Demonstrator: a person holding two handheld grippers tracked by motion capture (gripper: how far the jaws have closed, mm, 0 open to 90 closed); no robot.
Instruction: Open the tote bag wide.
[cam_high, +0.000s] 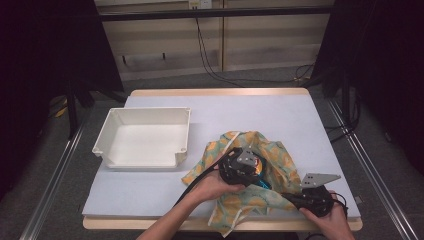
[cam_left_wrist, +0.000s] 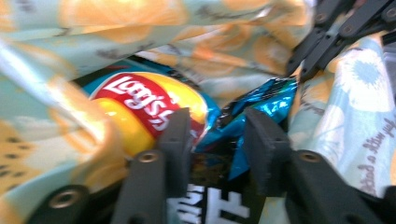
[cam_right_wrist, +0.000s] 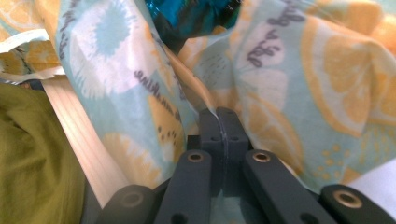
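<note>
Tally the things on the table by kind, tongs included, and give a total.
Fruit-print fabric bags: 1
Lay's chip bags: 1, inside the fabric bag
White plastic trays: 1
Hand-held tongs: 2, the left tongs open at the chip bag, the right tongs shut on the fabric bag's edge
Total: 5

- Pale blue table top (cam_high: 280, 112) with a wooden edge, spread beneath and beyond the grippers.
- Grey carpet floor (cam_high: 60, 175) on both sides.
- Black curtains (cam_high: 45, 45) far left and right.
- Beige panelled wall (cam_high: 165, 45) ahead, with black cables (cam_high: 210, 55) hanging down.
- Metal rails (cam_high: 52, 182) along the table.
</note>
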